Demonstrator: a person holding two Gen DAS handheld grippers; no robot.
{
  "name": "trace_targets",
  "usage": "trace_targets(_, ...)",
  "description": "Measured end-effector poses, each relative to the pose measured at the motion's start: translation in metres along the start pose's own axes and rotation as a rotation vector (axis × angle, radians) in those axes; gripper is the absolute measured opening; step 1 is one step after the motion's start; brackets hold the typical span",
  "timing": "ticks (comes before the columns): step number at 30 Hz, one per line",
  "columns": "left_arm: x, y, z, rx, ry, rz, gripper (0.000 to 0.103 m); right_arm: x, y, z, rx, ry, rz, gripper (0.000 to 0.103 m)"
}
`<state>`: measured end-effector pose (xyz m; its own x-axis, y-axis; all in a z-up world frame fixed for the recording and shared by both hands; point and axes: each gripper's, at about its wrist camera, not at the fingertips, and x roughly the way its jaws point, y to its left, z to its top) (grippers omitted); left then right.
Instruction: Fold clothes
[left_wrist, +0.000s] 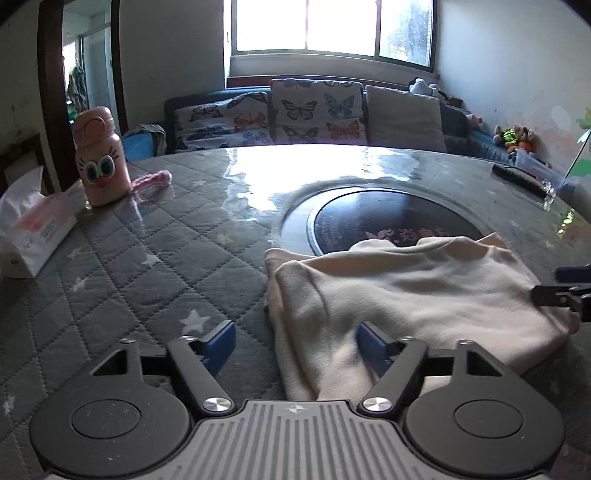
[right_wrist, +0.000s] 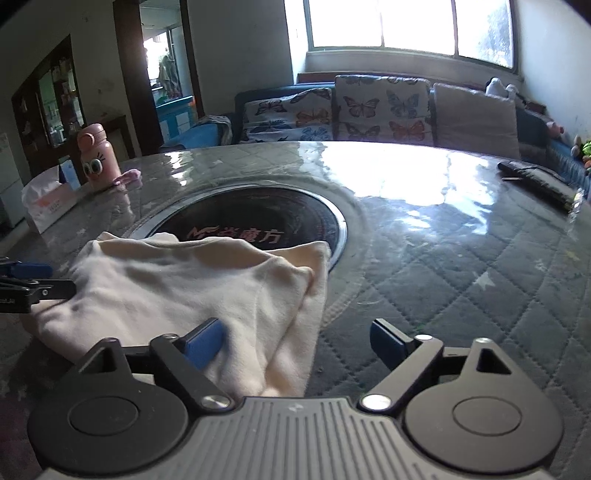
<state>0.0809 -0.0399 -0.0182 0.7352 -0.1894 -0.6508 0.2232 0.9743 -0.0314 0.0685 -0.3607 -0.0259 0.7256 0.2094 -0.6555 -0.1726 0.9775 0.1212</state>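
Note:
A cream garment (left_wrist: 413, 295) lies folded in a loose bundle on the quilted grey table, partly over the black round hob; it also shows in the right wrist view (right_wrist: 177, 291). My left gripper (left_wrist: 295, 343) is open, its jaws either side of the garment's near left corner, holding nothing. My right gripper (right_wrist: 299, 341) is open over the garment's near right corner, its left finger above the cloth. Each gripper's tip shows at the edge of the other's view.
A pink bottle with a face (left_wrist: 99, 162) and a tissue pack (left_wrist: 33, 236) stand at the table's left. A black remote (right_wrist: 535, 184) lies at the far right. The black hob (right_wrist: 255, 221) sits in the table's middle. A sofa with butterfly cushions (left_wrist: 306, 110) is behind.

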Motion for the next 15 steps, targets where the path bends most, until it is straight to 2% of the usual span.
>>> trace_targets(3,0.001,0.004,0.003,-0.028,0.008,-0.029,0.057,0.003,0.001,0.003,0.004,0.006,0.017,0.076)
trace_targets(6,0.003,0.008,0.006,-0.053,0.015,-0.047,0.055,0.005,0.000,0.005,0.024,0.009,0.037,0.065)
trace_targets(10,0.005,0.012,0.007,-0.078,0.027,-0.069,0.054,0.007,-0.002,0.008,0.057,0.014,0.066,0.059)
trace_targets(15,0.008,0.017,0.007,-0.113,0.042,-0.099,0.052,0.006,-0.008,0.011,0.105,0.005,0.083,0.058)
